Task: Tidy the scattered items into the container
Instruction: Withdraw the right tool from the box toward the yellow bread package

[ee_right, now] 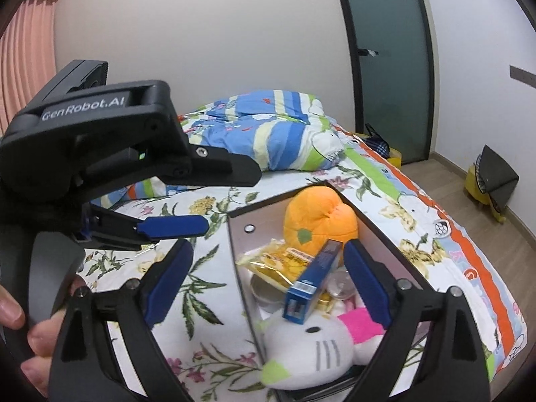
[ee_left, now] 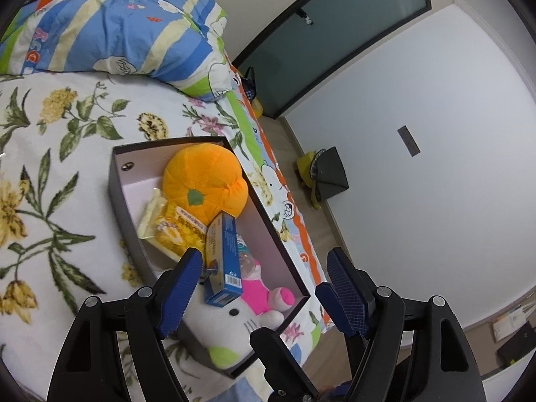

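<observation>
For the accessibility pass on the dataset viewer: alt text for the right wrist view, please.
A dark open-topped cardboard box on a floral bedspread holds an orange plush fruit, a yellow snack packet, a blue carton and a white plush cat. The right gripper hangs open and empty over it, the left gripper at left.

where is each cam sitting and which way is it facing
Left wrist: on the left gripper, angled down into the box on the bed; its own open blue fingers show.
Right wrist: on the right gripper, facing the box across the bed; its open fingers, the left gripper's body and a hand show.
Shared: box, orange plush, blue carton.
</observation>
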Available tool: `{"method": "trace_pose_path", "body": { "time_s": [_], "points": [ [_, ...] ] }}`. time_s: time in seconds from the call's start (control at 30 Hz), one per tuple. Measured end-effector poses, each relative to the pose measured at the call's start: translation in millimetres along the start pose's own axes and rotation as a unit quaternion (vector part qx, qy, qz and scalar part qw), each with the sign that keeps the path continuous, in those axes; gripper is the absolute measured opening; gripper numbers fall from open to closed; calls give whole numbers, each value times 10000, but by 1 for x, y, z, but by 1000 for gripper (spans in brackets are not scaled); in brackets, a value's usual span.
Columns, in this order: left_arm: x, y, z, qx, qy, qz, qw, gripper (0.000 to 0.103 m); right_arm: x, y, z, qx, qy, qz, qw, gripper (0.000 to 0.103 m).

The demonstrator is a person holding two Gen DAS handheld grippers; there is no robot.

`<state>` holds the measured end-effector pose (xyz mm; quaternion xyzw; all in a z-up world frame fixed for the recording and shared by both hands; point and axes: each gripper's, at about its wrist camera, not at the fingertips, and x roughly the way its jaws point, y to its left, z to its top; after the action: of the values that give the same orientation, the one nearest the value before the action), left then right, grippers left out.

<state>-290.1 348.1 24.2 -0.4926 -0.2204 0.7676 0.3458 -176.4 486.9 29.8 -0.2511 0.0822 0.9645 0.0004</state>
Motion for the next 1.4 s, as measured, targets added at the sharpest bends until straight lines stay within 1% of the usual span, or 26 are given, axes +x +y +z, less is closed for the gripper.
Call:
{"method": "trace_pose_path", "body": {
  "time_s": [0.1, 0.17, 0.2, 0.3, 0.43, 0.63, 0.7, 0.73, 0.83, 1.13, 1.23, 1.33, 1.4],
  "points": [
    [-22, 4, 0, 2, -123, -26, 9999, 79, -7, 18, 5, -124, -45, 29, 9999, 96],
    [-39, 7, 1, 8, -241, 17, 9997, 79, -11, 33, 9, -213, -59, 70, 9997, 102],
    [-47, 10, 2, 2, -298, 38, 9996, 79, -12, 40, 10, -245, -84, 87, 9996, 103],
    [-76, 20, 3, -20, -523, 139, 9985, 79, -18, 64, 17, -361, -151, 187, 9991, 103],
    [-115, 39, 4, -52, -829, 354, 9959, 79, -18, 97, 24, -406, -126, 367, 9984, 103],
    [-177, 85, 9, -166, -1274, 834, 9882, 79, -2, 149, 30, -431, 10, 692, 9967, 103],
    [-194, 101, 11, -176, -1358, 1050, 9850, 79, 5, 166, 30, -462, 86, 775, 9959, 103],
    [-203, 110, 11, -152, -1396, 1216, 9826, 79, 9, 178, 30, -472, 127, 824, 9954, 103],
    [-224, 133, 12, -114, -1457, 1547, 9771, 79, 20, 203, 32, -417, 225, 992, 9939, 103],
    [-271, 219, 13, -475, -1560, 2051, 9651, 79, 70, 271, 28, -122, 595, 1578, 9856, 103],
    [-278, 247, 14, -596, -1579, 2179, 9613, 79, 92, 285, 22, 121, 838, 1772, 9805, 103],
    [-280, 272, 16, -665, -1539, 2251, 9598, 79, 117, 294, 15, 446, 1123, 1963, 9731, 103],
    [-279, 289, 17, -709, -1507, 2286, 9592, 79, 132, 296, 11, 663, 1258, 2016, 9691, 103]
  ]
}}
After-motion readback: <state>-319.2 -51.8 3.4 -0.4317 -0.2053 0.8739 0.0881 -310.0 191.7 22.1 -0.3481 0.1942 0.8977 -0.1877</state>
